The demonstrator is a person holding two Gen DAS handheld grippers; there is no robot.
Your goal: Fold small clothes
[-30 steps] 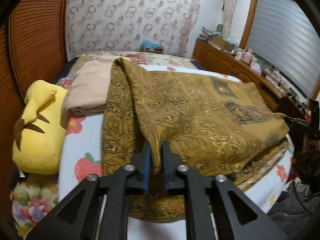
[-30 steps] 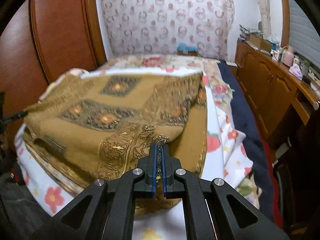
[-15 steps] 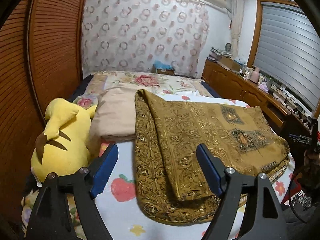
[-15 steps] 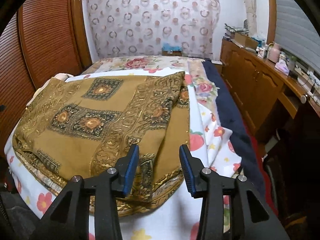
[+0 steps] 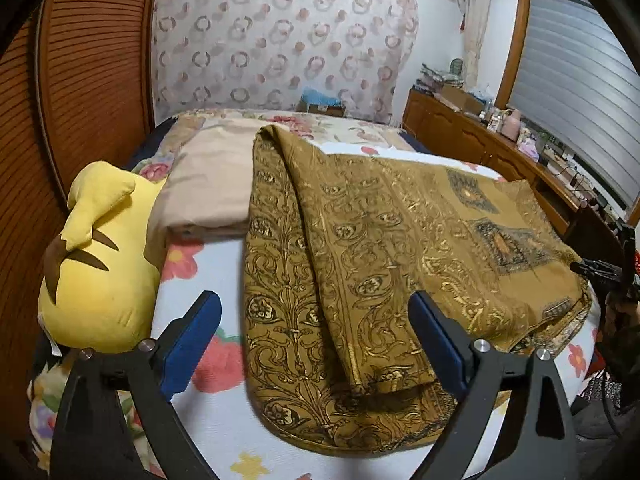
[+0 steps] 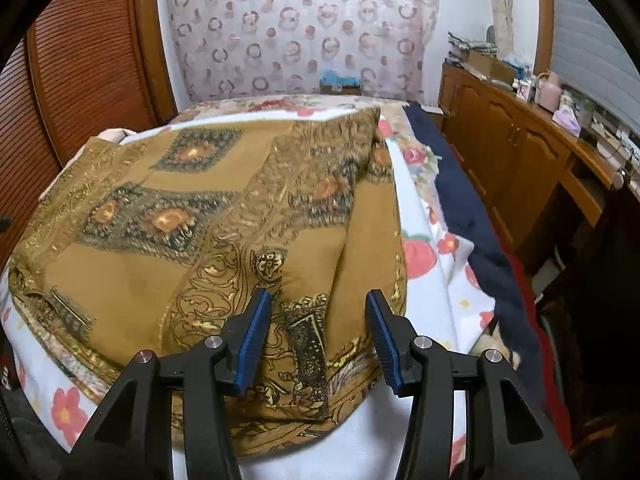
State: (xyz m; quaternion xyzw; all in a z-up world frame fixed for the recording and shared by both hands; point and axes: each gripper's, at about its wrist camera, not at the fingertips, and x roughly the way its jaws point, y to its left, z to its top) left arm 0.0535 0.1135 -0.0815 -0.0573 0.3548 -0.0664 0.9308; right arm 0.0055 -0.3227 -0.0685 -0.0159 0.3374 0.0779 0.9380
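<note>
Across the flowered bed (image 5: 216, 272) lay the gold cloth (image 5: 360, 248), folded over once; more folds seemed due. Left gripper (image 5: 316, 344) and right gripper (image 6: 316, 336) were both opening, pressing nothing.

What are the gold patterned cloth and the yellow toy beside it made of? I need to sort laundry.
The gold patterned cloth looks like thin woven fabric with a metallic-looking print: it drapes in soft folds and glints. The yellow toy looks like plush fleece, matte and stuffed. Fibre content cannot be told.
</note>
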